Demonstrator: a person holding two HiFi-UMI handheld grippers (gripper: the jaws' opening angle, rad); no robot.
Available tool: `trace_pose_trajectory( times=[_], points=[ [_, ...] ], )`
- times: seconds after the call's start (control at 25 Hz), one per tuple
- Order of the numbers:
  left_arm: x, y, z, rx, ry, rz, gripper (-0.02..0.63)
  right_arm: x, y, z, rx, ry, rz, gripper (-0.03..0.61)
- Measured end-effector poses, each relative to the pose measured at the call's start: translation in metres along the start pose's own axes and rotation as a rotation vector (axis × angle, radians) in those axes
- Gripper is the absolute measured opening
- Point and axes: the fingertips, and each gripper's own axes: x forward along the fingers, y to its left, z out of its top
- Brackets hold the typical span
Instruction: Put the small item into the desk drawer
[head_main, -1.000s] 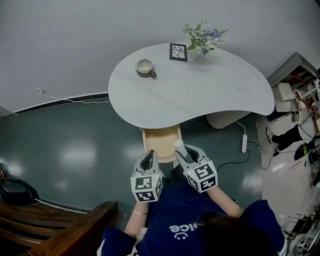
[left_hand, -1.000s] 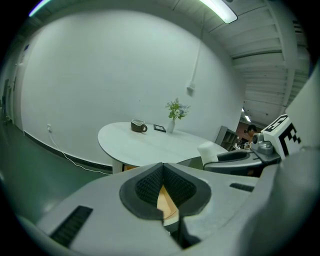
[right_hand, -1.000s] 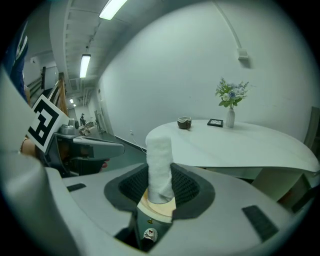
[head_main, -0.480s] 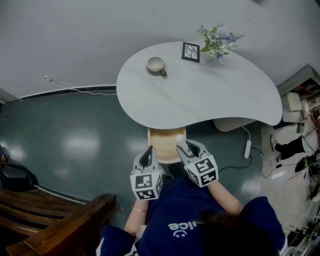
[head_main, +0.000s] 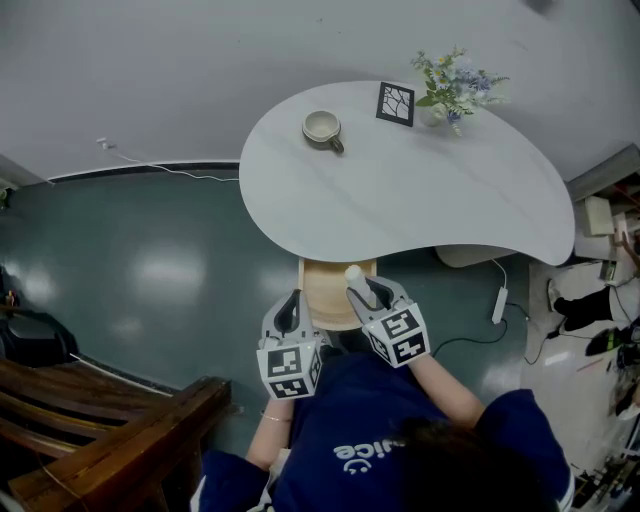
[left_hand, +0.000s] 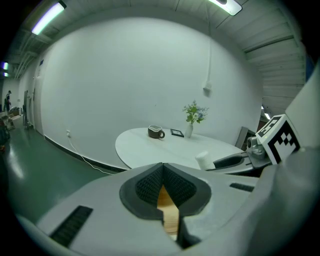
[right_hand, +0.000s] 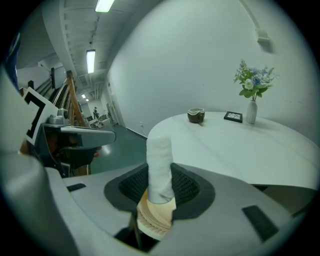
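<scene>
Between textured right gripper (right_hand: 159, 194) pads (right_hand: 186, 186), a fuzzy white cylinder (right_hand: 159, 162)

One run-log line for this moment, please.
right gripper: shut on small white item, over open drawer | left gripper: shut, empty

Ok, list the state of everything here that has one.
Drawer: pulled open.
Item: clamped in the right gripper, not yet in the drawer.
Right gripper: shut on the item.
Left gripper: shut, empty.
Mug: upright on the table.
Vase: upright, holding flowers.
</scene>
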Motion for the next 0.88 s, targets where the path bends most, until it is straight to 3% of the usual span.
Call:
trace_pose_trajectory(
  times=[0.88],
  points=[
    [-0.003,0.027,-0.007,-0.047,0.039,0.175,0.003,0.075,0.004,-0.043,-0.065,0.236,0.183,0.143]
  ],
)
